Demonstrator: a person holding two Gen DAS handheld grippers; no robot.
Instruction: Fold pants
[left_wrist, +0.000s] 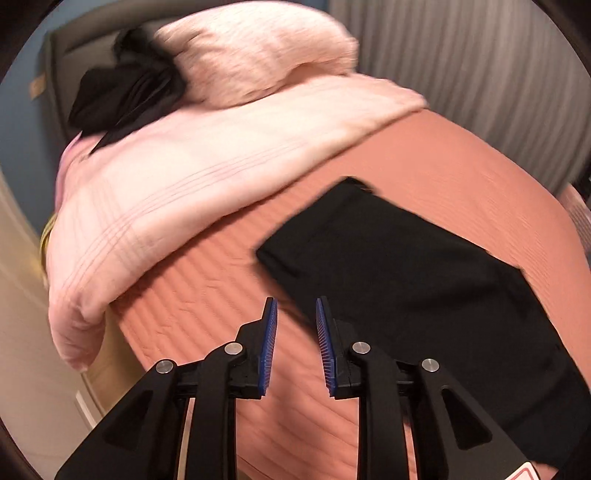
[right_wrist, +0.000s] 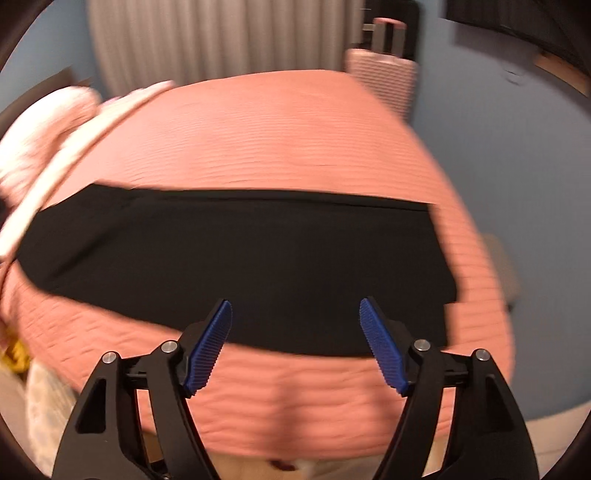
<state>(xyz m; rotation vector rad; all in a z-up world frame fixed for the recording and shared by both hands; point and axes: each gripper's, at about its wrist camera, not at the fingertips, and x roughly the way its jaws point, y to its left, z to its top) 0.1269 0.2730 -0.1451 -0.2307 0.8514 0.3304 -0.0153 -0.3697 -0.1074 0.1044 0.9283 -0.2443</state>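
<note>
Right wrist view: both grippers gape (empty) above black pants on the bed.

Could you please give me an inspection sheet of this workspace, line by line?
Surface: bed with a ribbed salmon cover.
Job's things: black pants lying flat across the bed as a long strip, apparently folded lengthwise.
Clutter: pale pink blanket and pillow heaped at one end; a second dark garment on top of them.
Grippers: left gripper open, over the near edge of the pants; right gripper open wider, over the pants; both hold nothing.
Cables: nothing seen.
Surroundings: grey curtain, blue wall, pink suitcase beyond the bed.
</note>
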